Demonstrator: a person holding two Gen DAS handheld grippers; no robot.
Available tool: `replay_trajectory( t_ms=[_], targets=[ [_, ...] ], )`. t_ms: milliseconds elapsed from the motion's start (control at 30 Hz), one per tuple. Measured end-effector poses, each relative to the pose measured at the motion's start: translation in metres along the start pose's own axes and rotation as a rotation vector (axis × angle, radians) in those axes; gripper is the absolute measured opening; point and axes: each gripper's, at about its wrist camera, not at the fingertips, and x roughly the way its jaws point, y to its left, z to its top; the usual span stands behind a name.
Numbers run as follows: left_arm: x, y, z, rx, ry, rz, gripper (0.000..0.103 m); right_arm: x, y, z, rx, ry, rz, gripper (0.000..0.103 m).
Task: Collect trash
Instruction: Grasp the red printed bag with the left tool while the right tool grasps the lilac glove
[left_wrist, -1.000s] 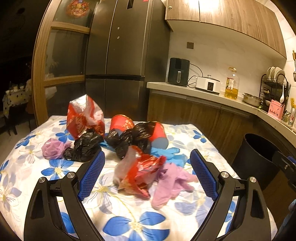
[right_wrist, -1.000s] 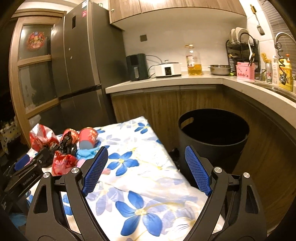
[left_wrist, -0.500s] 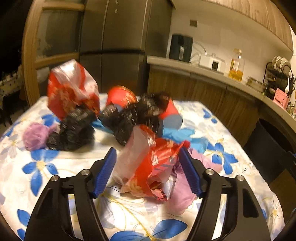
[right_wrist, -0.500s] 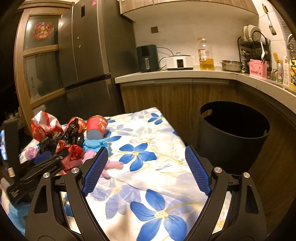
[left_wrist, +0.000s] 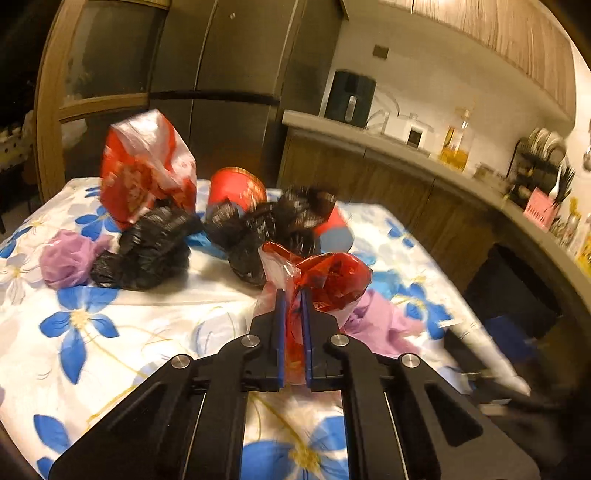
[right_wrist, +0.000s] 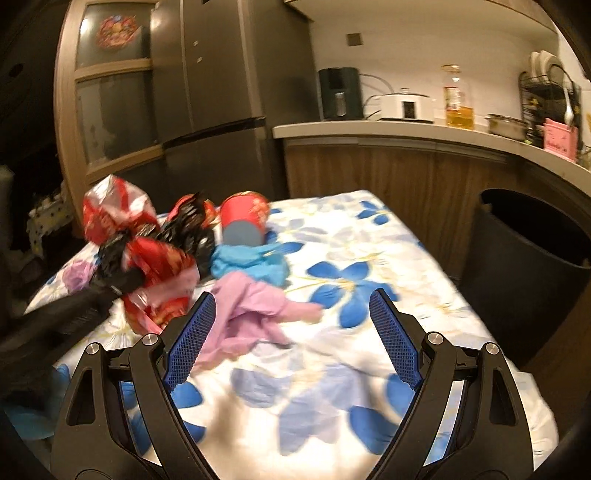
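Your left claw (left_wrist: 293, 295) has been closing and is now pinching the red wrapper (left_wrist: 332, 277).
Right claw (right_wrist: 291, 325) is hanging spread near the pink glove (right_wrist: 251, 314); next, carry the wrapper to the black bin (right_wrist: 535, 258).

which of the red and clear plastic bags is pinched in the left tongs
The crumpled red bag at the front of the pile, beside the pink glove; the left tongs have just closed on it. The taller red bag stands untouched at the back.

Crumpled red-and-clear wrapper (left_wrist: 325, 277) near, pinched upright; pink glove (right_wrist: 255, 314) limp beside it on the right; black bags (left_wrist: 147, 251), red cups (left_wrist: 236, 188) farther back; dark bin (right_wrist: 528, 258) far right.
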Motion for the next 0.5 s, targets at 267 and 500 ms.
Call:
replay_trajectory(
  t_ms=[267,500],
  targets=[
    [-0.043,0.019,0.010,-0.033,-0.100,0.012,0.007,0.035,0.028,-0.005,-0.027,0.072,0.042,0.068],
    [-0.047,0.023,0.008,-0.043,-0.093,0.052,0.007,0.061,0.034,-0.007,-0.026,0.161,0.067,0.027]
  ],
)
